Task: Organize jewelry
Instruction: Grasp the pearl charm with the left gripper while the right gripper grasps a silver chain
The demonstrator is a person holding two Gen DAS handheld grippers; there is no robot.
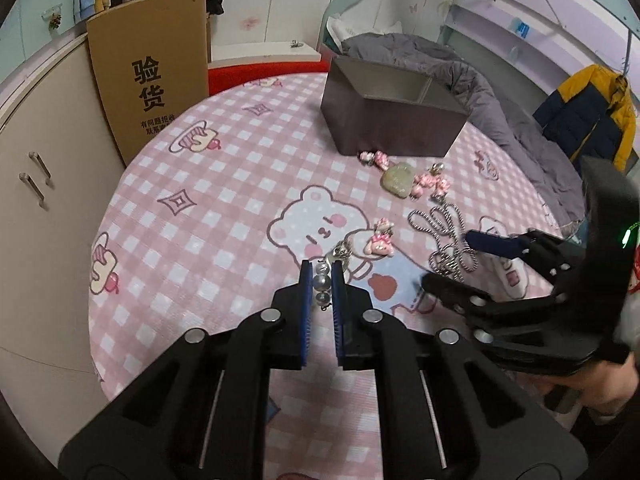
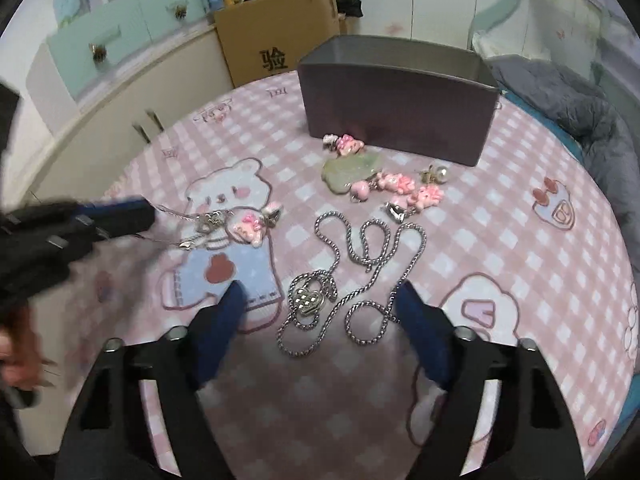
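My left gripper (image 1: 322,276) is shut on a short string of silver beads (image 1: 322,286). The string leads to a keyring with a pink charm (image 1: 380,240) on the checked pink bedsheet. In the right wrist view the left gripper (image 2: 146,216) is blurred at the left, next to that charm (image 2: 248,229). My right gripper (image 2: 322,292) points down over a coiled silver chain (image 2: 372,240) with a metal pendant (image 2: 308,300). The jaws stand apart with the chain lying between them, not pinched. In the left wrist view the right gripper (image 1: 452,260) is over that chain (image 1: 444,220).
A dark open box (image 1: 392,128) (image 2: 396,112) stands at the back. In front of it lie a green jade pendant (image 2: 348,172), pink charms (image 2: 400,184) and a pearl piece (image 2: 438,174). A cardboard sheet (image 1: 148,72) leans at the left and a grey quilt (image 1: 480,88) lies at the right.
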